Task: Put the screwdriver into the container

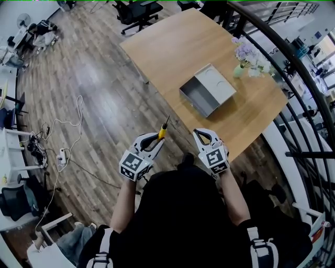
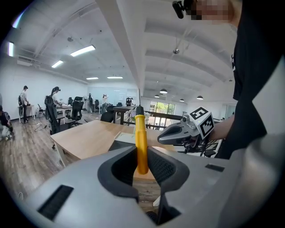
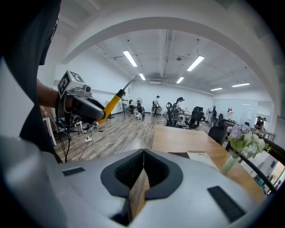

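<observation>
My left gripper (image 1: 153,139) is shut on a yellow-handled screwdriver (image 1: 163,130), whose shaft points up and away toward the table. In the left gripper view the yellow handle (image 2: 141,142) stands upright between the jaws of that gripper (image 2: 142,167). The right gripper (image 1: 207,137) hovers beside it near the table's front edge, shut with nothing in it (image 3: 143,171). The grey open container (image 1: 208,89) with its lid laid alongside sits on the wooden table (image 1: 172,47), ahead of both grippers. From the right gripper view the screwdriver (image 3: 116,96) shows at the left.
A small vase of pale flowers (image 1: 246,56) stands on the table right of the container. A black railing (image 1: 298,89) curves along the right. Cables and a power strip (image 1: 62,155) lie on the wood floor at left; office chairs (image 1: 137,11) stand beyond the table.
</observation>
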Motion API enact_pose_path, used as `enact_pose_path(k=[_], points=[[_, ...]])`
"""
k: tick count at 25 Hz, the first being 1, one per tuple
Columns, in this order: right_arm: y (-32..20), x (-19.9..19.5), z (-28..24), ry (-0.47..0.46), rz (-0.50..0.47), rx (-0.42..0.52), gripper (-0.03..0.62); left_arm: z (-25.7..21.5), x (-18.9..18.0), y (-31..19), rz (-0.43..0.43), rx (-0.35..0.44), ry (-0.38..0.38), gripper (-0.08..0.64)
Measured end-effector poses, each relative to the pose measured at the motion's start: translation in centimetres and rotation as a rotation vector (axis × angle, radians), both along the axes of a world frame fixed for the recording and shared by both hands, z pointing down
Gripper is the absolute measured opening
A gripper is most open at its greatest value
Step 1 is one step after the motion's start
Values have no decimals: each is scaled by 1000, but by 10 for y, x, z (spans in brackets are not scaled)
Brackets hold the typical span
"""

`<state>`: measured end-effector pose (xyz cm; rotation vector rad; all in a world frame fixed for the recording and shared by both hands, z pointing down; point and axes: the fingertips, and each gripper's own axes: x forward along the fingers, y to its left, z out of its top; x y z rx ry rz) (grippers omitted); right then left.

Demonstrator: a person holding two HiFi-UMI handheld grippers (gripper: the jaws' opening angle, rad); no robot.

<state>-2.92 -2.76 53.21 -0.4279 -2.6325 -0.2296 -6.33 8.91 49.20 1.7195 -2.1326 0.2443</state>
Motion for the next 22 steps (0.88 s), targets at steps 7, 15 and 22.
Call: enact_pose_path(k=[7,15,22], points=[[-34,5,4,-10,27,-18,25,-1,8,-32,28,-12,-25,83],[-71,13,8,-17,65,-23,25,-5,6,-65,51,-35,-96,83],[-80,12,9,-24,97,-37,25,-3,1,-68,68,-51,-109,83]])
